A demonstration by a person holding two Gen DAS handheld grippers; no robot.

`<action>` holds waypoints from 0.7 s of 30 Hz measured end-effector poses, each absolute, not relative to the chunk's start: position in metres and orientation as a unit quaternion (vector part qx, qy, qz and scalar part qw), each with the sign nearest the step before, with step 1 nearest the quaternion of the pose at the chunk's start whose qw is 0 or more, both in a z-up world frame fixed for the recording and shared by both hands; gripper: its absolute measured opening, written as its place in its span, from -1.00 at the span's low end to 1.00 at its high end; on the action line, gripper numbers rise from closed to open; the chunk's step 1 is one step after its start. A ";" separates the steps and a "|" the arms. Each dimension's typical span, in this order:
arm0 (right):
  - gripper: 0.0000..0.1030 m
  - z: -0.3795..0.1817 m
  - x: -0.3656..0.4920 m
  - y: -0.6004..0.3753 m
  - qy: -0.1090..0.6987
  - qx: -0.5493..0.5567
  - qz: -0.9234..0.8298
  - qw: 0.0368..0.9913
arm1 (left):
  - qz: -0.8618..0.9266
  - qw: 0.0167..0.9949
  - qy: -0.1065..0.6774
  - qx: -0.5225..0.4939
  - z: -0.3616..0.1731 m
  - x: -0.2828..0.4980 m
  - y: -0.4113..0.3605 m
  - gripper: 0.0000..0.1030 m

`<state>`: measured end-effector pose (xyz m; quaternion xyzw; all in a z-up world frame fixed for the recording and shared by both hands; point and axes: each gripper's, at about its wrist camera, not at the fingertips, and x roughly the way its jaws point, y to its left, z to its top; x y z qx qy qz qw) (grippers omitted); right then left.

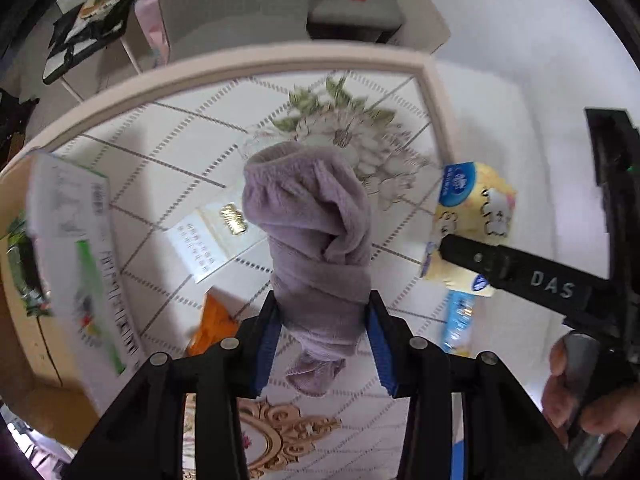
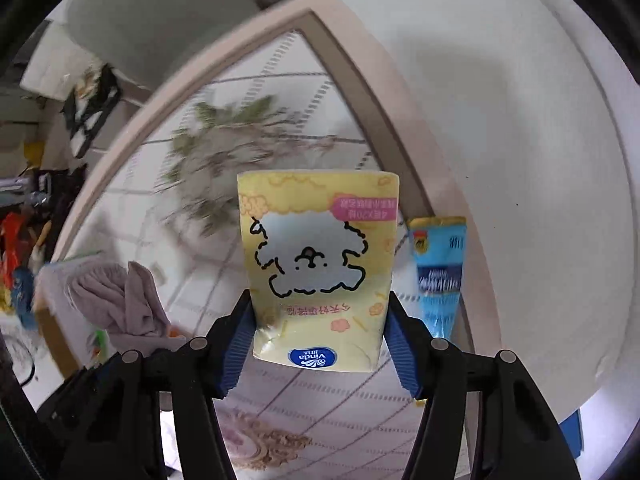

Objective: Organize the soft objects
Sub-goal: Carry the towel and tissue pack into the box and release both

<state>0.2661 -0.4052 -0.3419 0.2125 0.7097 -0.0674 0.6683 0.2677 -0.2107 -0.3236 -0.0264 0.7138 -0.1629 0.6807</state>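
Observation:
My left gripper (image 1: 322, 330) is shut on a lilac fleece sock (image 1: 312, 232) and holds it above the floral table top (image 1: 192, 136). My right gripper (image 2: 318, 344) is shut on a yellow Vinda tissue pack (image 2: 316, 264) with a white cartoon dog, held in the air. In the left wrist view the tissue pack (image 1: 472, 216) shows at the right, clamped by the right gripper's black fingers (image 1: 516, 268). In the right wrist view the sock (image 2: 120, 300) shows at the lower left.
A white and green carton (image 1: 80, 248), a white booklet (image 1: 208, 236) and an orange packet (image 1: 212, 320) lie on the table. A blue tube-shaped packet (image 2: 440, 272) lies near the table's right rim (image 1: 436, 112). White floor lies beyond the rim. Furniture stands behind.

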 end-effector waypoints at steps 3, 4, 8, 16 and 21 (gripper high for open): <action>0.23 -0.309 0.260 -0.383 0.696 0.209 -0.043 0.686 | -0.175 0.700 0.691 -0.054 -0.280 0.257 -0.175 -0.25; 0.23 -0.297 0.257 -0.374 0.691 0.206 -0.035 0.692 | -0.176 0.704 0.685 -0.060 -0.271 0.259 -0.170 -0.25; 0.23 -0.247 0.245 -0.320 0.673 0.195 0.007 0.713 | -0.159 0.730 0.661 -0.071 -0.230 0.252 -0.108 -0.25; 0.23 -0.204 0.237 -0.169 0.670 0.153 0.088 0.721 | -0.085 0.761 0.639 -0.075 -0.188 0.232 0.036 -0.25; 0.23 -0.217 0.237 -0.080 0.681 0.128 0.110 0.713 | -0.046 0.754 0.652 -0.060 -0.203 0.237 0.105 -0.26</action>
